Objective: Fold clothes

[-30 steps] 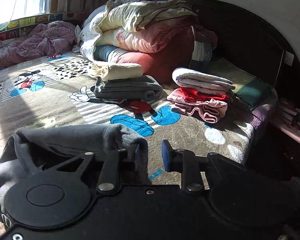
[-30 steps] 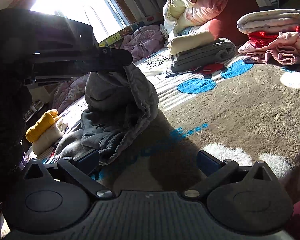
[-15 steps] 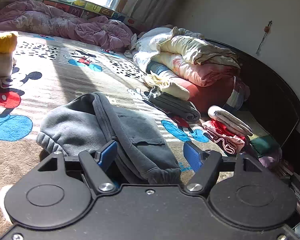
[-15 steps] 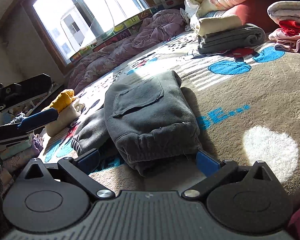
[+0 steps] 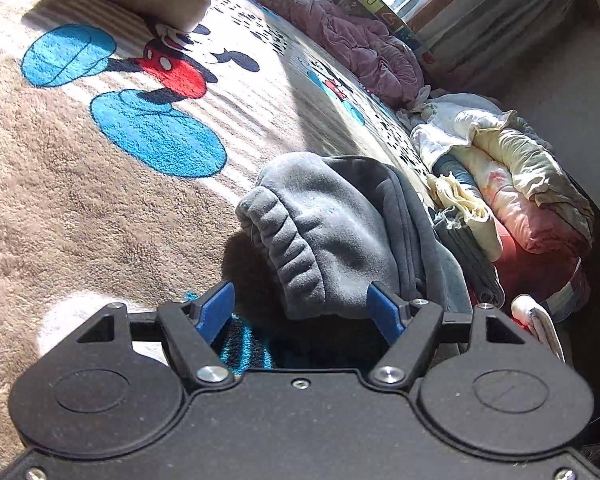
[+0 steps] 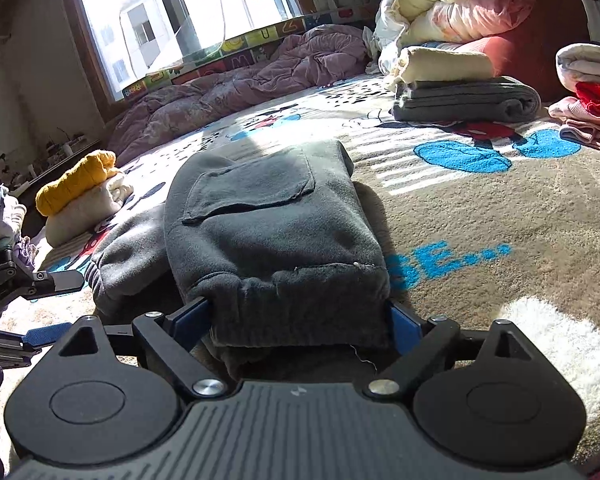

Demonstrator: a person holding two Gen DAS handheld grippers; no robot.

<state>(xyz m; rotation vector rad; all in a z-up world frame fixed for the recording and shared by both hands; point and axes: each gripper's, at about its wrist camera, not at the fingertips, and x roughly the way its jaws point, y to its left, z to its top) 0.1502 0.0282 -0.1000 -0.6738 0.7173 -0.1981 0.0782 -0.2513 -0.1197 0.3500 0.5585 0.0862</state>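
Observation:
Folded grey fleece trousers [image 6: 268,224] lie on the Mickey Mouse blanket [image 6: 500,208], back pocket up. My right gripper [image 6: 300,320] is open, its blue pads on either side of the elastic waistband end, with cloth between them. My left gripper [image 5: 304,308] is open at the other side of the same garment [image 5: 332,232], a ribbed cuff lying partly between its pads. The left gripper also shows at the left edge of the right wrist view [image 6: 48,304].
A yellow and cream folded pile [image 6: 80,196] lies to the left. A cream and dark grey pile [image 6: 460,88] and a white, red and pink pile [image 6: 588,92] lie at the back right. Stacked quilts [image 6: 480,4] and a purple duvet [image 6: 240,92] line the window side.
The left gripper let go of the grey trousers, which now lie folded on the blanket. It swung round to the cuff side and opened. The right gripper moved up to the waistband.

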